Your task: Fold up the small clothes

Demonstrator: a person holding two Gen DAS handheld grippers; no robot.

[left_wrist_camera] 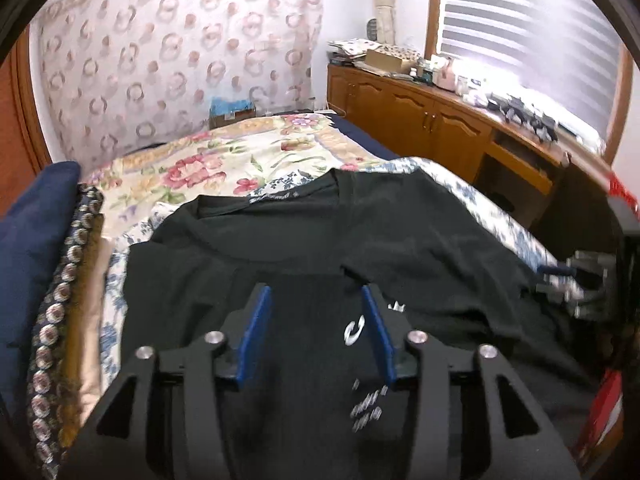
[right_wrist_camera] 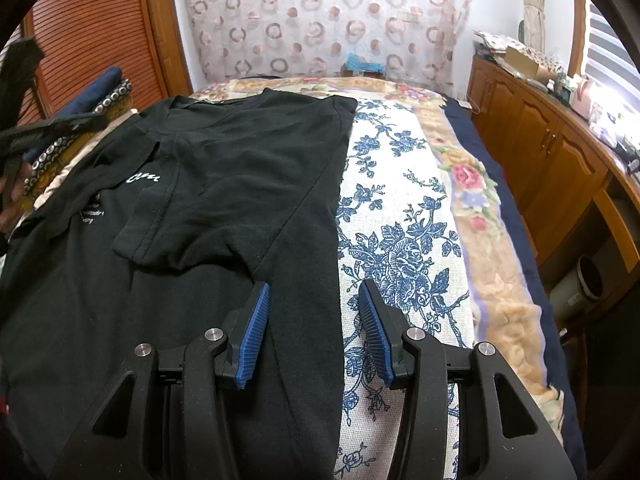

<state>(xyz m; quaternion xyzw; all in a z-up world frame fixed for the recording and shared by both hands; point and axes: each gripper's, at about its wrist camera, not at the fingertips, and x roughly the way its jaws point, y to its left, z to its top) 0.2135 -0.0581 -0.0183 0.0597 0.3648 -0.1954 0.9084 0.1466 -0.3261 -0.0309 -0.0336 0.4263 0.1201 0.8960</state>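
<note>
With one sleeve [right_wrist_camera: 160, 216] folded onto the shirt [right_wrist_camera: 224, 168], both my jaws hang open; next, grip the far side.

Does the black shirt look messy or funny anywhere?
A little. On the black T-shirt one sleeve is flipped inward over the chest, part-covering the white writing. That is likely mid-fold, not a mess. Nothing looks torn or spilled. It lies on the blue flowered cloth.

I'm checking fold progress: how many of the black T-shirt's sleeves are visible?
1. A short sleeve lies folded inward over the black T-shirt, beside its white lettering. The other sleeve may be hidden at the left.
</note>
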